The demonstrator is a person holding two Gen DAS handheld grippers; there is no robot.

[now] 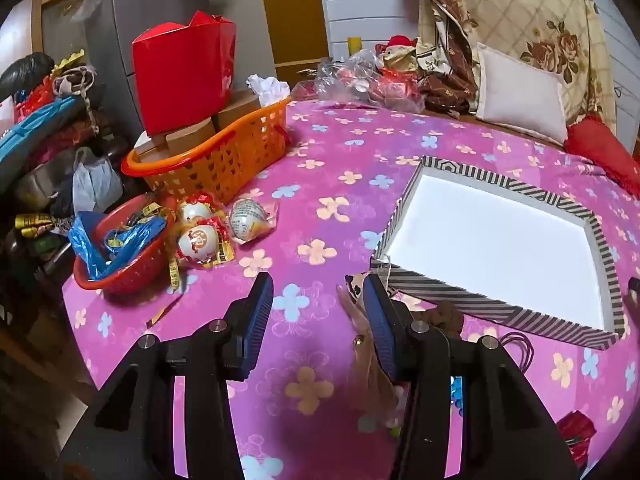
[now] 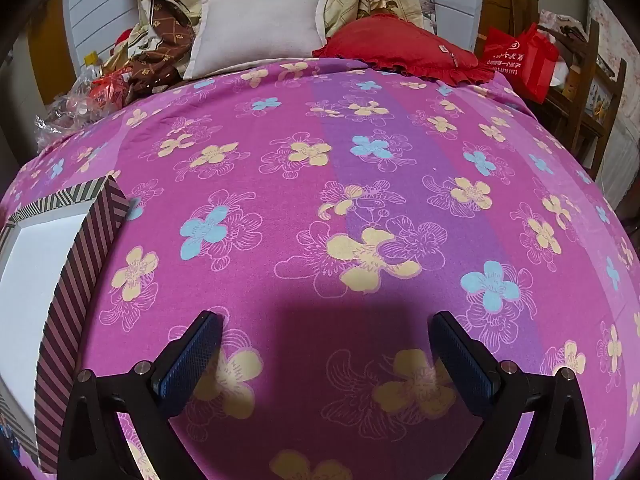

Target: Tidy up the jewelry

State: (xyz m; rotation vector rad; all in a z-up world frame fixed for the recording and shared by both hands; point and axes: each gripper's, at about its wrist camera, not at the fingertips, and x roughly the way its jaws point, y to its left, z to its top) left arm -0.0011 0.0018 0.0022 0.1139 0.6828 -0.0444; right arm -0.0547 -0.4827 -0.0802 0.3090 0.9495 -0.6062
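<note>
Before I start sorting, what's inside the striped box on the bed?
The striped box shows only a bare white floor, nothing lying on it in the left wrist view. Its near wall hides a thin strip of floor, so that edge cannot be checked.

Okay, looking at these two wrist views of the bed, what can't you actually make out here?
- Left wrist view: small accessories beside the striped box, brownish pieces and thin purple loops, partly hidden behind the left tool; type unclear.
- Left wrist view: red basket contents, a tangle of blue foil.
- Right wrist view: box cut off by the left edge; interior overexposed.
</note>
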